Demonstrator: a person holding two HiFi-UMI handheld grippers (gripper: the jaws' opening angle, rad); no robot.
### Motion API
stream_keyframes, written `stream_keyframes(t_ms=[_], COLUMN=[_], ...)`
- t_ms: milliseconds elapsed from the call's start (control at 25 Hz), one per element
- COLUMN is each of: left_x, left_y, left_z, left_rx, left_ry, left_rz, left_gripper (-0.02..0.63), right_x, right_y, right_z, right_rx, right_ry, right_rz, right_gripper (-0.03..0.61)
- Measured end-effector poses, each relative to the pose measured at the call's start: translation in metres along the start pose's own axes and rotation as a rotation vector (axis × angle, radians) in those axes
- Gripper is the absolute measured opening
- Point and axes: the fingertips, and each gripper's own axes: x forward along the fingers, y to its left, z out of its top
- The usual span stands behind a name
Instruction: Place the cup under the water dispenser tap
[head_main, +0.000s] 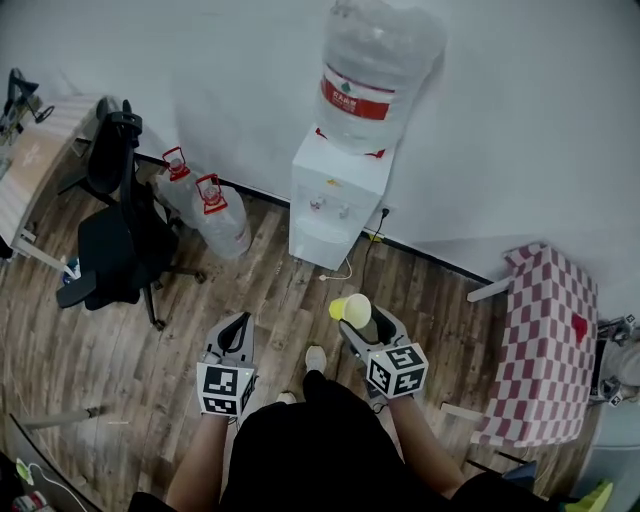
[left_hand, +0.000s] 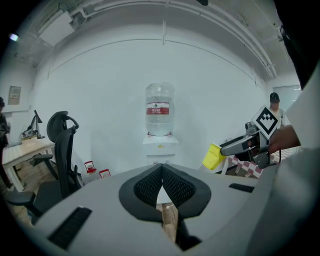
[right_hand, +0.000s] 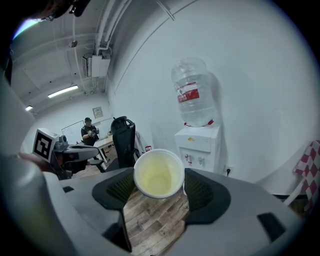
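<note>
- Cup (right_hand: 159, 174) orientation: long axis roughly in line with the jaws, mouth turned back at the right gripper view's camera, base pointing away from it. Pale yellow inside.
- From the left gripper view: a yellow shape tilted off upright, to the right of the water dispenser (head_main: 335, 195).
- Right gripper (right_hand: 159, 187): clamped on the cup, pads pressed against its two sides just behind the rim, spread only to the cup's width.
- Left gripper (left_hand: 163, 180): pinched fully together, pads meeting at the tips, nothing between them. Only wood floor (head_main: 270, 290) showing below.
- Cup location: up in the air over the floor, in front of the dispenser and well apart from it, not under the taps (head_main: 330, 207).
- Pose, from the head view: both forearms stretched forward from the body, grippers side by side and aimed toward the dispenser. Right one straight in front of it, left one offset to its left.
- Around the dispenser: big bottle (head_main: 375, 70) upended on top; two jugs (head_main: 205, 205) with red handles on the floor just to its left; office chair (head_main: 115, 240) further left; checked table (head_main: 545, 340) off to its right.
</note>
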Motion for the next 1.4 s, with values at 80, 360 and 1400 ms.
stream_keyframes(t_ms=[80,360,1400], left_x=[0.013,0.054,0.16], left_y=[-0.001,-0.007,0.037], left_z=[0.007,0.015,-0.016], left_rx=[-0.001,-0.011,-0.082], left_ry=[0.005,0.041,0.112], left_rz=[0.008,0.052,0.055], left_gripper=[0.014,0.014,0.014], right_x=[0.011,0.046,0.206], right_y=[-0.01,-0.048,-0.09], right_z=[0.008,0.026,0.028], right_rx=[-0.008,-0.034,-0.125], right_ry=[0.004,0.024,0.131], right_rz=[0.019,0.088,0.119], right_gripper=[0.324,0.324,0.324])
